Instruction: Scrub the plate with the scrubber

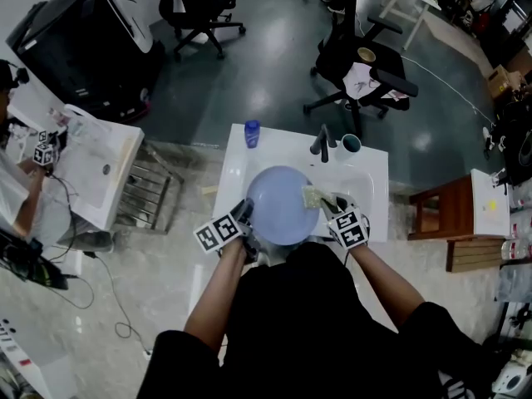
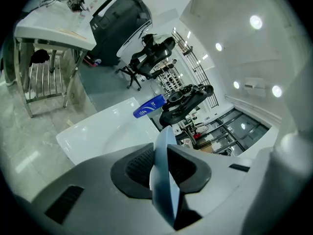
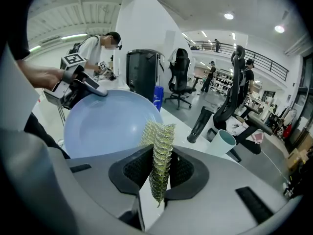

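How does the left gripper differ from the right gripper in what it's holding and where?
The left gripper is clamped on the thin rim of the pale blue plate; the right gripper is clamped on a yellow-green mesh scrubber. The left gripper sits at the plate's left edge, the right gripper at its right edge. Both are shut on something above the white sink.
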Available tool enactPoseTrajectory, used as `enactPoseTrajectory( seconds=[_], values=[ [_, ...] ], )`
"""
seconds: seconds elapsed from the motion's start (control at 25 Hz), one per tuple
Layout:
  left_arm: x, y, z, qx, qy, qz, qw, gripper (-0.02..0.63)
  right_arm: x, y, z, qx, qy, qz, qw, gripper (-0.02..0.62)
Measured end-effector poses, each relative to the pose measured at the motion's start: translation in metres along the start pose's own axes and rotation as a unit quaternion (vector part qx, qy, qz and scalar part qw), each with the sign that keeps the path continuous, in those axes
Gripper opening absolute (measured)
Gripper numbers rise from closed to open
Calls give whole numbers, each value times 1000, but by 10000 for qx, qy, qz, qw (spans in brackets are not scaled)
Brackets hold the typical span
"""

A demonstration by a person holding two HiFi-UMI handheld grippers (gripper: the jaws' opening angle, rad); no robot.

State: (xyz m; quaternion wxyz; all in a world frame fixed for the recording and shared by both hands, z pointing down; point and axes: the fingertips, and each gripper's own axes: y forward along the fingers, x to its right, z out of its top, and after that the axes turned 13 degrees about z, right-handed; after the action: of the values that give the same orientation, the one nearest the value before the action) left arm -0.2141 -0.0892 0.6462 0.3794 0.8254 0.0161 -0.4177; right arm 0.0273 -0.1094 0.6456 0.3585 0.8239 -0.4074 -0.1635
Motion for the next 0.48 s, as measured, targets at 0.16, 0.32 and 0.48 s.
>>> enactPoseTrajectory(
  seconds=[0.16,0.32,0.48],
  values=[
    [-4,3,0,-30,-166,-9,9999,69,-4,-7,1,7,151,31,9999,61],
    [-4,6,-1,-60,-227,-31,9997,69,-12,-12,-5,-13,329,125,9994,61],
    [-4,9,2,-89,-259,-51,9996,69,-20,-16,-5,-5,458,179,9988,61]
  ],
)
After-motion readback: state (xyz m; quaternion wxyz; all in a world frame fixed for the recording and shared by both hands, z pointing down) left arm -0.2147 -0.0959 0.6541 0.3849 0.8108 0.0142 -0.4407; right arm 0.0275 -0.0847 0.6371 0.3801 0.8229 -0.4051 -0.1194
